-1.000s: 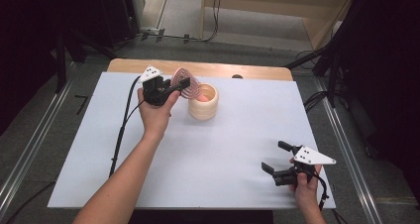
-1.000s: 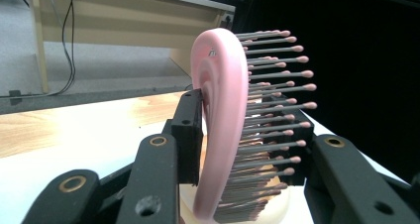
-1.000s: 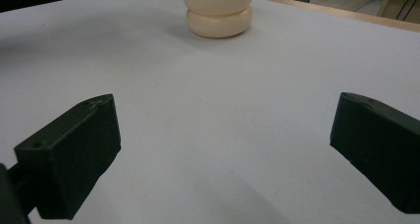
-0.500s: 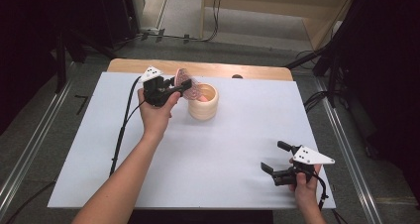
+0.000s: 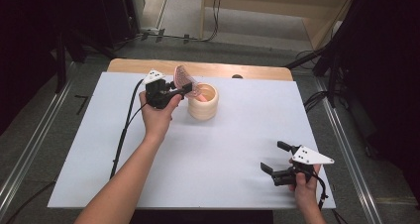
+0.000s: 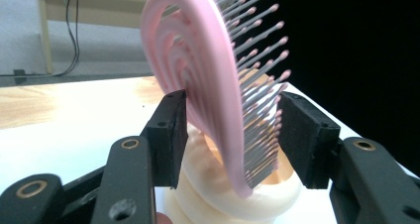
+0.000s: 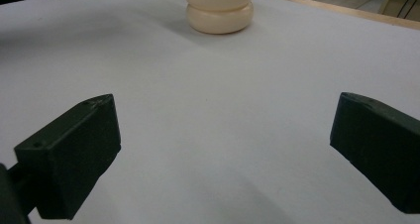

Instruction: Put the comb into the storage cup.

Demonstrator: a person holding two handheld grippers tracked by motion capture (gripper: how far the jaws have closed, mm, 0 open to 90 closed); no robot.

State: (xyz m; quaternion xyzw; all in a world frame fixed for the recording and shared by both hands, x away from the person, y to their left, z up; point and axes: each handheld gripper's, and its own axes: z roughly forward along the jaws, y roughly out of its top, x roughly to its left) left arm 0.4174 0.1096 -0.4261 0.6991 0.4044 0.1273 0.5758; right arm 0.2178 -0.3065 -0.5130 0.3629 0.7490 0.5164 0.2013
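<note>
A pink hairbrush [image 5: 184,79] stands head up in a cream ribbed cup [image 5: 203,104] at the back of the table. My left gripper [image 5: 184,88] is level beside the cup, its jaws on either side of the brush head [image 6: 208,85]. These jaws have just been opening, with the brush still between them. One pad [image 6: 171,135] sits right at the pink back and the other [image 6: 304,140] at the bristle tips, without squeezing. My right gripper [image 5: 271,156] rests open near the front right corner, with nothing between its jaws [image 7: 223,149]. It faces the cup [image 7: 219,8].
A white sheet [image 5: 223,149] covers the table, with a wooden strip [image 5: 247,71] bare along the far edge. The left gripper's black cable [image 5: 124,135] trails across the left side. Metal rails and dark floor flank the table.
The left gripper's jaws have spread wider around the brush head. The brush stays standing in the cup. The right gripper has not moved.
</note>
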